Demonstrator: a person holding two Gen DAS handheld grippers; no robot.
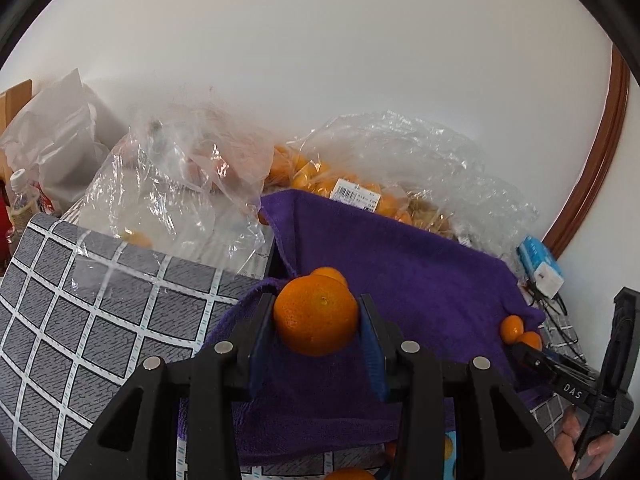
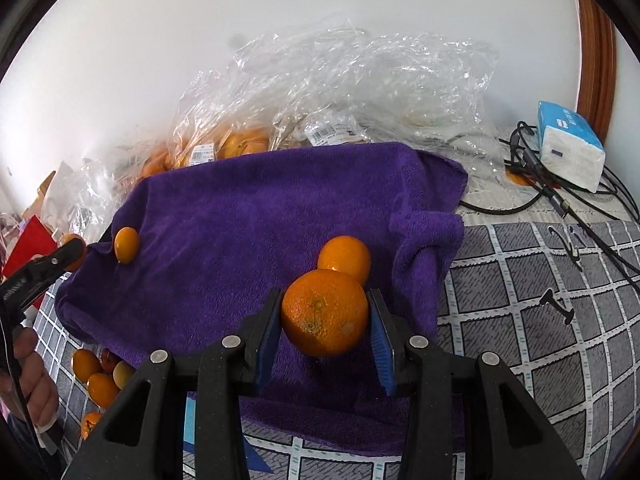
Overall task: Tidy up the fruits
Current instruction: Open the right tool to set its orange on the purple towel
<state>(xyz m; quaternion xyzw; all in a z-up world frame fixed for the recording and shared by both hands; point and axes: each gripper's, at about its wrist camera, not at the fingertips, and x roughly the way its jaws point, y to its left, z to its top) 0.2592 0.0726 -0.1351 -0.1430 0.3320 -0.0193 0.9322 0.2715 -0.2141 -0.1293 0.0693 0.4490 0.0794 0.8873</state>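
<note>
While we've got a hand-held gripper in each hand, both are clamped on fruit: the left hand-held gripper [image 1: 318, 316] has its blue pads pressed on either side of an orange [image 1: 316, 314], and the right hand-held gripper [image 2: 325, 318] is squeezing a second orange [image 2: 325, 313] the same way. Both hang over the purple towel [image 2: 260, 208] spread on the checked surface [image 2: 540, 300]. Just behind our right orange sits another orange [image 2: 345, 258] on the towel, touching or nearly touching it, and a small kumquat [image 2: 126, 245] rests near the towel's left edge. A few more small fruits [image 2: 98, 376] lie on the surface by the towel's near-left corner. Behind the towel are crinkly clear plastic bags [image 2: 340, 84] with more orange fruit inside, against the white wall. Off to the right we can see a tissue pack [image 2: 568, 144] and some black cables [image 2: 560, 196].
</note>
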